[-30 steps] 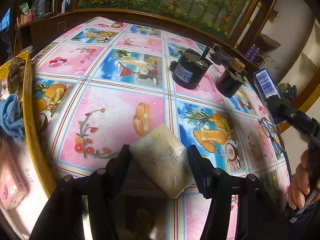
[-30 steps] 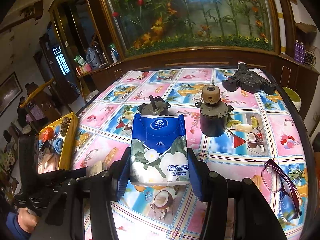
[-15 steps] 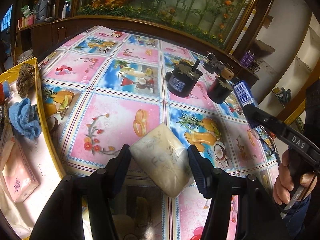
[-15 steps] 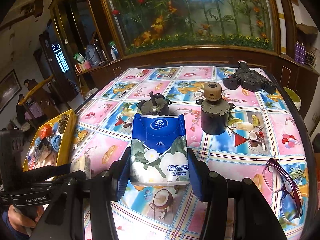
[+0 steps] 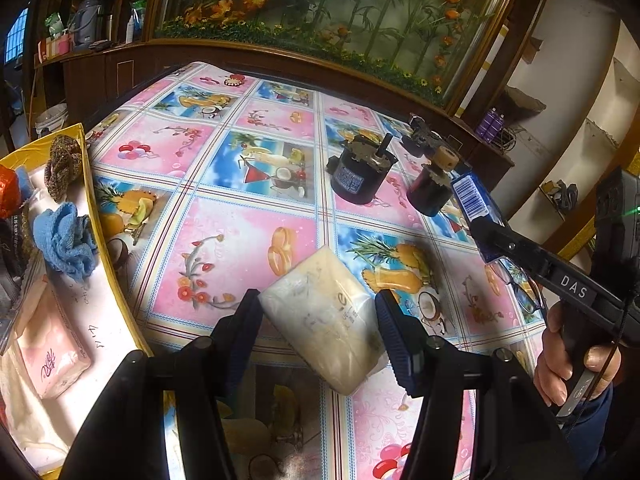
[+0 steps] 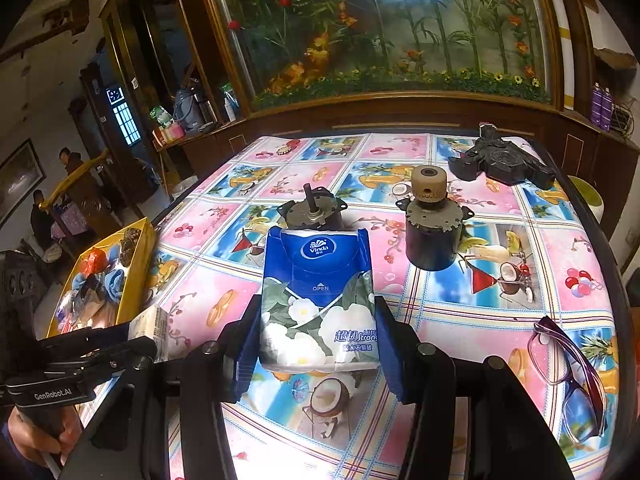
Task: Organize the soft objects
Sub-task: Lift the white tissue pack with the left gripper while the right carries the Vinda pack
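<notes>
Right wrist: blue floral tissue pack

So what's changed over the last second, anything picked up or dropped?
Nothing taken or let go. The left gripper still clamps the cream tissue pack and has carried it up and toward the yellow box, more of which now shows. The right gripper stayed still, holding the blue tissue pack. The motors and glasses haven't moved.
</notes>
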The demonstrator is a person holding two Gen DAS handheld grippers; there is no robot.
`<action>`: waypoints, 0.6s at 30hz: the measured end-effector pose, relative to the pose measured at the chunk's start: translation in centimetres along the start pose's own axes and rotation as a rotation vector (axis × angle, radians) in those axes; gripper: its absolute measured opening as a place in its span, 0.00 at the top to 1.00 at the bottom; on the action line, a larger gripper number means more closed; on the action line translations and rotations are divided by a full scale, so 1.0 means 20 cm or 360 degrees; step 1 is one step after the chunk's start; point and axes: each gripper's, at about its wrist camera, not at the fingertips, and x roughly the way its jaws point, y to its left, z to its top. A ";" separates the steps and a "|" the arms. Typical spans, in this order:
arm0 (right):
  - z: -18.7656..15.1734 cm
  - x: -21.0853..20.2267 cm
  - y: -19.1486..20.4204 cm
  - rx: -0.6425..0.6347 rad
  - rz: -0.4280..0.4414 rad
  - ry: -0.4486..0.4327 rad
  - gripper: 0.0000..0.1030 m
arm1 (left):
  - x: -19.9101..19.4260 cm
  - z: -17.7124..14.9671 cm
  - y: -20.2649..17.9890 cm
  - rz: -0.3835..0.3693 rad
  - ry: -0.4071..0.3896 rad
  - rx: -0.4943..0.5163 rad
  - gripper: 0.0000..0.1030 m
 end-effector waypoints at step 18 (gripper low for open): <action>-0.01 0.02 0.04 -0.0035 0.0012 0.0010 0.46 | -0.14 0.01 0.08 0.0005 -0.0076 -0.0048 0.44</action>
